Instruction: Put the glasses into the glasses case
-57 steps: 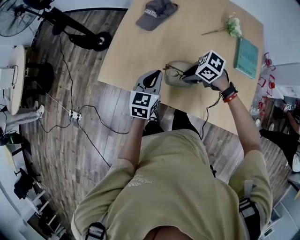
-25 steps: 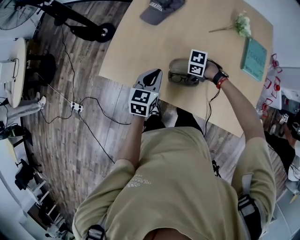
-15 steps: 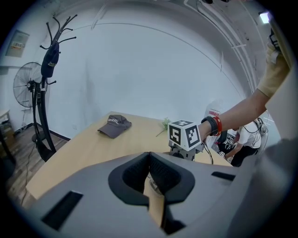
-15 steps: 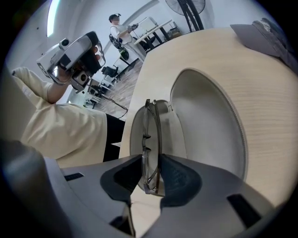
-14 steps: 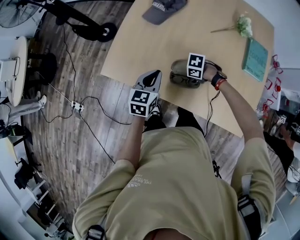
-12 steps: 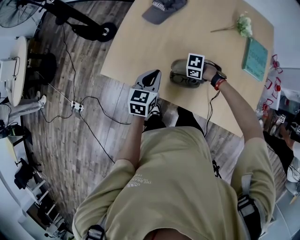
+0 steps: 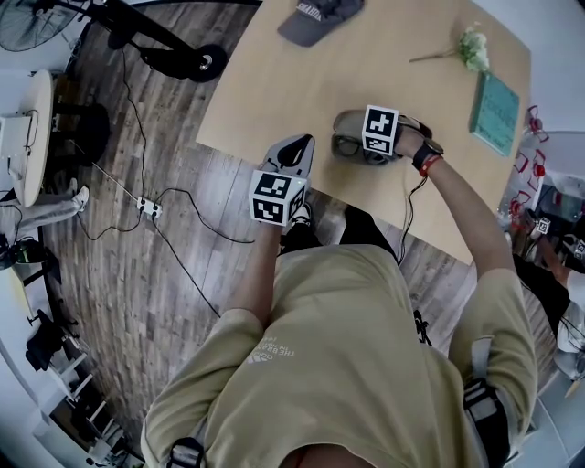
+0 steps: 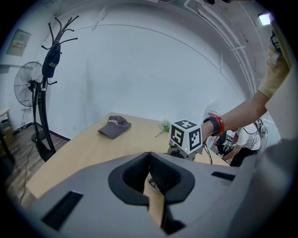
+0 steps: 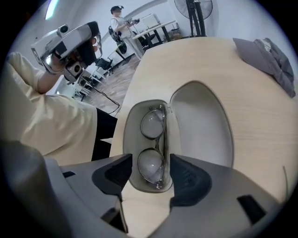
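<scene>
Two grippers are in play, and only the right gripper (image 9: 150,172) is at the work: it points steeply down over the glasses case (image 9: 200,125), and its jaws have just been opening, so they now stand wide apart. The glasses (image 9: 153,146) lie folded in the shallower half of the case, at the lower centre of the right gripper view, with one lens between the pads but no pad pressing on it, so nothing is gripped. The left gripper (image 8: 149,160) hangs off the near table edge, left of centre in the head view, with its jaws together and nothing between them. By my reading the placing step is at its release, and the glasses look already set down where the task wants them. The next move seems to call for lifting the right gripper straight away without snagging the frame, and then, if the case is to be shut, swinging the open lid at the right of that view over the glasses. The table (image 7: 302,73) is pale wood; on it lie a grey cap (image 7: 318,18) at the top of the head view, a small flower sprig (image 7: 462,47) and a teal book (image 7: 498,101) at the upper right. Dark plank floor (image 7: 137,274) fills the left, crossed by a cable to a power strip (image 7: 144,207), and a coat stand (image 8: 49,60) is set against the white wall.
</scene>
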Tool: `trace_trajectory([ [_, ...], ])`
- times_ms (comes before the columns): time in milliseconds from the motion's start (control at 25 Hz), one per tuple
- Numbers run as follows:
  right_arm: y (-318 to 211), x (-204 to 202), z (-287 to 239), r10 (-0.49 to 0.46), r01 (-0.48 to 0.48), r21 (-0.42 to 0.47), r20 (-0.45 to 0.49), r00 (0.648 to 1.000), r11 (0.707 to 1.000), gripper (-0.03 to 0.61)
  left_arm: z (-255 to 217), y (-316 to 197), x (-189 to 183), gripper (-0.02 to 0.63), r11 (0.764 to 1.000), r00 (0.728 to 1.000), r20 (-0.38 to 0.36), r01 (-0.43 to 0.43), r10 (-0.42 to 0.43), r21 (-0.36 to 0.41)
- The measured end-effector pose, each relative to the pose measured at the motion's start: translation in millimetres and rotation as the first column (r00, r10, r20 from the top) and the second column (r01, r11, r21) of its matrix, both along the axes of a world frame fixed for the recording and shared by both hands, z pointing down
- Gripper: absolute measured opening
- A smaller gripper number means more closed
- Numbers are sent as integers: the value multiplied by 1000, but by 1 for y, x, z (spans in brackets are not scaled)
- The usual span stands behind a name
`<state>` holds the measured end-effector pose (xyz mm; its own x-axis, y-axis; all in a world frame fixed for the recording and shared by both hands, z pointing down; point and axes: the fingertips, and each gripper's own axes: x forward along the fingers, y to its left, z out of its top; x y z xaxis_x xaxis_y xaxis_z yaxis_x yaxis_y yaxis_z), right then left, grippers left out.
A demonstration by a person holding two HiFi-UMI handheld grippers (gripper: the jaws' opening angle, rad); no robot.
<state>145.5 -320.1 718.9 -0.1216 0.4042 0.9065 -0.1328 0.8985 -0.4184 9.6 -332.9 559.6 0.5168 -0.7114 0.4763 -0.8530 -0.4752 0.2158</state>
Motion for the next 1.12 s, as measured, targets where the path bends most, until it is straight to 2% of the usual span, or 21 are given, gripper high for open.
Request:
trace_trajectory([
  [160,-2,1,-11,45,-45,29,17,999,999,292,-4,2,0,23,1000,1000,-6,-3,4,12],
  [360,1,-4,-40,152,-158,46,113,982,986,295,-13,1,-1,23,1000,1000,-18,-2,3,29],
  [480,1,-5,-64,229,-243,53,189,955,969,295,-23,-4,0,23,999,1000,-23,-5,6,51],
  [600,1,-2,-86,310,-336,56,266,913,940,295,-37,-11,5,23,996,999,-30,-14,17,83],
  [720,-3,5,-109,382,-428,69,342,859,901,293,-50,-17,10,23,993,999,-28,-29,32,115],
  [840,-13,9,-138,428,-515,93,444,787,852,294,-65,-24,13,23,989,999,-28,-41,46,143],
  [960,-26,13,-166,465,-612,115,545,697,783,288,-76,-30,18,23,985,998,-28,-57,62,165],
  [1040,-32,18,-183,476,-668,124,608,636,734,262,-83,-34,24,23,982,997,-27,-69,75,177],
  [1120,-40,24,-195,464,-703,165,645,608,691,258,-90,-39,31,23,977,995,-28,-84,91,194],
])
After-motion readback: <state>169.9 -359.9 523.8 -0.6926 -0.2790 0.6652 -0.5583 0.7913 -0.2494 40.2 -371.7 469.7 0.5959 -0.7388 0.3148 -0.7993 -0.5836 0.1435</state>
